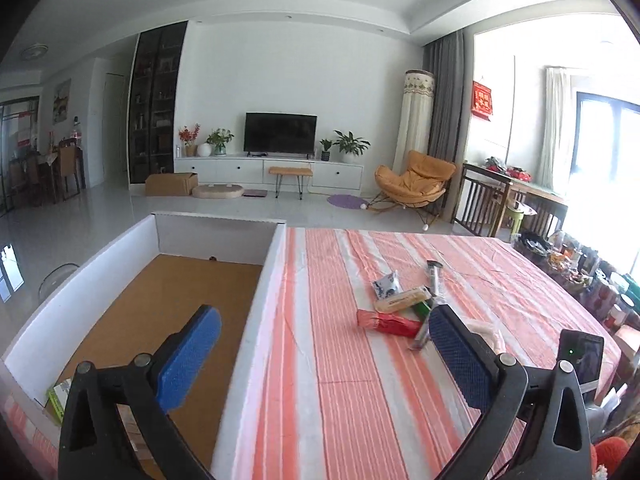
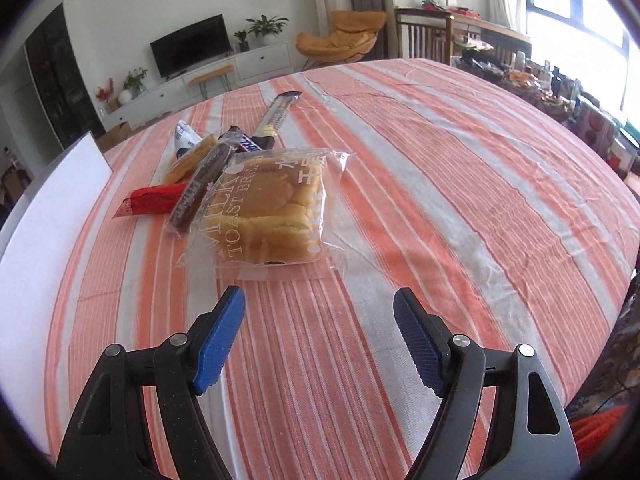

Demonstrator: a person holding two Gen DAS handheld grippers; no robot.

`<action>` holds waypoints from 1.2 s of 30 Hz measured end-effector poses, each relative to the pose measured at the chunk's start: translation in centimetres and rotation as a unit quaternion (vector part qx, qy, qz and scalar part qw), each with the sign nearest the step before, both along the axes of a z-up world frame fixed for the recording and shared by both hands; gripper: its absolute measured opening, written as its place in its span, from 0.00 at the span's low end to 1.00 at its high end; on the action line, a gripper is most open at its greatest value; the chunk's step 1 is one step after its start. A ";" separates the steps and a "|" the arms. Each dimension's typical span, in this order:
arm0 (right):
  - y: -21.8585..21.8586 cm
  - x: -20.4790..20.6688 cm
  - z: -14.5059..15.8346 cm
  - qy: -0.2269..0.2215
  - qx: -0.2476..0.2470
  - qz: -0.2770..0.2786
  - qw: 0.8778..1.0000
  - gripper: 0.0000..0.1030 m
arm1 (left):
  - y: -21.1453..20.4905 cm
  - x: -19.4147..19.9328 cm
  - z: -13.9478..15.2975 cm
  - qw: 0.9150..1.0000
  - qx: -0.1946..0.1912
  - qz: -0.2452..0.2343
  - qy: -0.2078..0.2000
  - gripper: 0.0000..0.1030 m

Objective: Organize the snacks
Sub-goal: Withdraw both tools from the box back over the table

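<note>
— Blue pads of the right tool sit nearest the lens, spread wide with nothing between them, angled down at the milk toast bread packet just ahead on the striped worktop.

— And the other one?

— Wide too, and empty. The left tool straddles the white wall of the cardboard box, one pad above the brown floor of the box, the other above the cloth. A green-edged packet lies in the box's near corner.

— So what worries you?

— That bread is soft inside a loose, slippery film. Pinch only the film's edge and I'd expect it to slide out mid-carry; squeeze the loaf hard and it likely squashes.

— The pile beside it?

— A dark chocolate bar leans against the bread's left side, with a red packet and a Snickers bar touching or just behind. Close the jaws crookedly and the bar may get dragged along or flicked across the cloth.

— Anything on the left side?

— Its pad hangs close to the box wall. A careless swing could knock the box askew.
</note>
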State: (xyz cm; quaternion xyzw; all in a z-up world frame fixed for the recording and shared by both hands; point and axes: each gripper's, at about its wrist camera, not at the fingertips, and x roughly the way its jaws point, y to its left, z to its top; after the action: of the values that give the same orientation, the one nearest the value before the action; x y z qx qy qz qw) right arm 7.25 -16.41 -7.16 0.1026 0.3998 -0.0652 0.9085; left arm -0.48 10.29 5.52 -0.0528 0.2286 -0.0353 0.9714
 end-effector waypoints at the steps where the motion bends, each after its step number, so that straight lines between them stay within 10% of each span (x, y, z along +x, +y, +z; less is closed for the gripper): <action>1: -0.4 -0.2 0.0 -0.002 0.005 -0.008 1.000 0.77 | -1.4 0.5 -0.5 0.999 -0.004 -0.029 0.024 1.00; 6: -1.9 -1.0 0.5 -0.017 0.024 -0.043 0.999 0.77 | -7.7 4.1 -5.0 0.985 -0.004 -0.120 0.127 1.00; 13: -3.6 -1.2 0.0 -0.009 0.059 -0.071 0.996 0.78 | -10.3 10.1 -13.2 0.970 0.031 -0.095 0.221 1.00; 36: -3.4 -0.7 -1.1 0.018 0.054 -0.070 0.996 0.84 | -10.0 11.1 -15.9 0.965 0.080 -0.090 0.233 1.00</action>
State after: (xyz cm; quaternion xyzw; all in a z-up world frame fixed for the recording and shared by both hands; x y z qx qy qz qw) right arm 6.56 -19.79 -8.28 0.1781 0.4110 -0.1090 0.8874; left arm 10.63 0.32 -10.41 0.0388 0.4549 -0.0914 0.8850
